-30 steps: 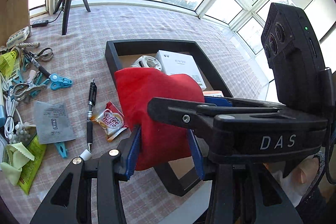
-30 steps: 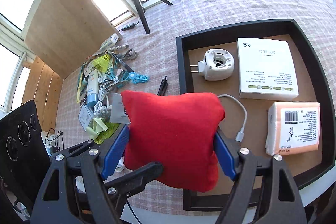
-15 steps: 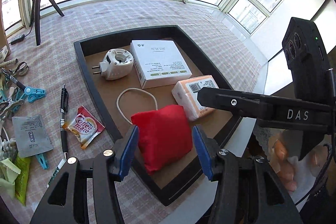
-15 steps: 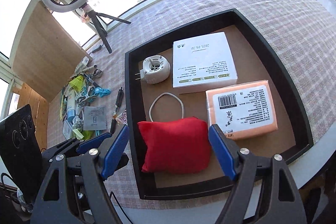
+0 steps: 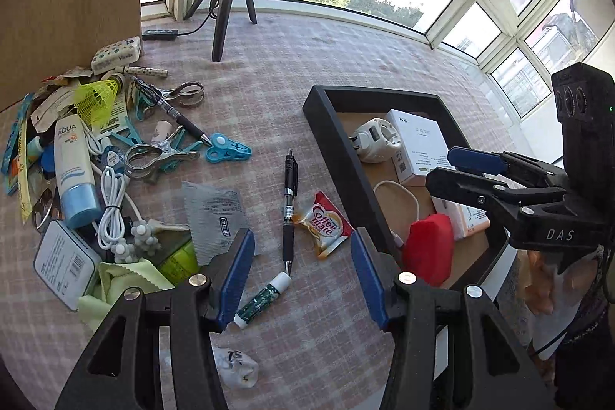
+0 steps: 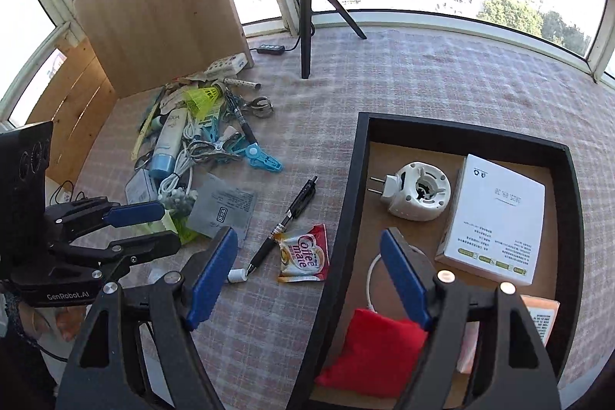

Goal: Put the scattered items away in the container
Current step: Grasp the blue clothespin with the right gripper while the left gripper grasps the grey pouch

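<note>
The left gripper stands open with nothing between its blue pads, its jaws having just been opening and now steady, and it points down at the loose things on the cloth rather than at the tray, which fits a hand looking for its next pick. Just ahead of its fingertips lie a small lip balm tube, a black pen and a creamer sachet, each apart from the others, so any of them could be closed on cleanly. Further out to its left sits the tangled heap with a sunscreen tube and clips, likely harder to separate. The right gripper is also wide and empty, its jaws having just been closing slightly; its left finger is over the cloth and its right one over the black tray. Close under its right finger lies the red pouch, resting free in the tray's near corner, so that item looks done. Beyond it in the tray are a white plug and a white box.
</note>
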{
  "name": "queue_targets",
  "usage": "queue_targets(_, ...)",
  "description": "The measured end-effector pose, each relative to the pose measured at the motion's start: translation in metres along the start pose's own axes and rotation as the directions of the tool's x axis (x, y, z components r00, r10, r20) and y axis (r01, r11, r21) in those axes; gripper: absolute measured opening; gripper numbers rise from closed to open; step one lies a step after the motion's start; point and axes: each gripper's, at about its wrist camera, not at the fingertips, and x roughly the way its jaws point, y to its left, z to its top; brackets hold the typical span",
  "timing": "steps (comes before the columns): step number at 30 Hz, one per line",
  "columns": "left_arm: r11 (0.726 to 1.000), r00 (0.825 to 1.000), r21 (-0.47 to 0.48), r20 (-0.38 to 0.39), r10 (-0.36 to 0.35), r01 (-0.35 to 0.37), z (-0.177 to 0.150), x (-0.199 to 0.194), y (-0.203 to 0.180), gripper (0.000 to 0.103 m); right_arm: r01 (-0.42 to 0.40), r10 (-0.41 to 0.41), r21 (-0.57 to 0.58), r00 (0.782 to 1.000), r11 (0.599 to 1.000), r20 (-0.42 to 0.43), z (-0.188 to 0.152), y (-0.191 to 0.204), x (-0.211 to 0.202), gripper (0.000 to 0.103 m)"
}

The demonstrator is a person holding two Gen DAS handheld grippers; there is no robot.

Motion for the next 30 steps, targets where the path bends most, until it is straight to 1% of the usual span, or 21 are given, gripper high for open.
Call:
queue_targets(2,1.0,0.999,-0.007,-0.031,0.005,-0.005,0.007,-0.001,0.019,0.049,0.007,-0.01,-0.108,1.0,0.994,-0.025,0.017,0.018,0.011,0.066)
queue_targets(4,1.0,0.998,-0.023,-0.063,-0.001,-0.001,0.012,0.002,0.035,0.049,0.011,-0.021,-0.198,0.999,0.98,-0.049,0.031,0.034,0.025,0.065)
queue_targets(7,0.999,0.994,-0.047,-0.109,-0.01,0.005,0.015,0.016,0.049,0.049,-0.003,-0.026,-0.271,0.994,0.962,-0.102,0.046,0.048,0.053,0.064)
queue_targets(9,0.998,0.991,-0.06,-0.132,-0.015,0.007,0.015,0.027,0.053,0.049,-0.019,-0.024,-0.295,0.99,0.955,-0.141,0.052,0.053,0.073,0.062)
queue_targets(10,0.998,0.99,-0.056,-0.139,-0.011,0.004,0.016,0.032,0.053,0.049,-0.032,-0.021,-0.321,0.987,0.946,-0.157,0.054,0.056,0.082,0.06)
queue_targets(11,0.999,0.989,-0.051,-0.145,-0.006,-0.001,0.016,0.038,0.053,0.049,-0.067,-0.001,-0.381,0.984,0.922,-0.176,0.055,0.058,0.091,0.059)
queue_targets(15,0.998,0.986,-0.068,-0.165,-0.004,-0.007,0.02,0.06,0.054,0.049,-0.112,0.024,-0.4,0.976,0.91,-0.218,0.06,0.061,0.122,0.059)
queue_targets(19,0.999,0.984,-0.053,-0.176,-0.001,-0.009,0.021,0.075,0.049,0.049,-0.149,0.043,-0.416,0.966,0.897,-0.254,0.063,0.061,0.149,0.059)
queue_targets(22,0.999,0.983,-0.044,-0.183,0.002,-0.01,0.021,0.084,0.047,0.049,-0.149,0.035,-0.44,0.966,0.885,-0.257,0.065,0.062,0.163,0.059)
queue_targets(25,0.998,0.979,-0.059,-0.2,-0.029,0.017,0.022,0.093,0.047,0.049,-0.169,0.053,-0.435,0.962,0.884,-0.267,0.067,0.062,0.173,0.059)
queue_targets(26,0.998,0.978,-0.059,-0.205,-0.031,0.02,0.021,0.095,0.047,0.046,-0.172,0.057,-0.43,0.962,0.886,-0.268,0.066,0.062,0.176,0.059)
queue_targets(27,0.998,0.978,-0.057,-0.208,-0.03,0.018,0.02,0.097,0.046,0.039,-0.171,0.057,-0.425,0.962,0.889,-0.267,0.066,0.062,0.179,0.058)
queue_targets(28,0.998,0.978,-0.057,-0.209,-0.026,0.014,0.019,0.098,0.045,0.036,-0.169,0.057,-0.416,0.961,0.893,-0.269,0.065,0.061,0.182,0.055)
queue_targets(30,0.998,0.977,-0.063,-0.211,-0.027,0.014,0.018,0.1,0.045,0.023,-0.165,0.055,-0.392,0.959,0.905,-0.278,0.063,0.059,0.187,0.024)
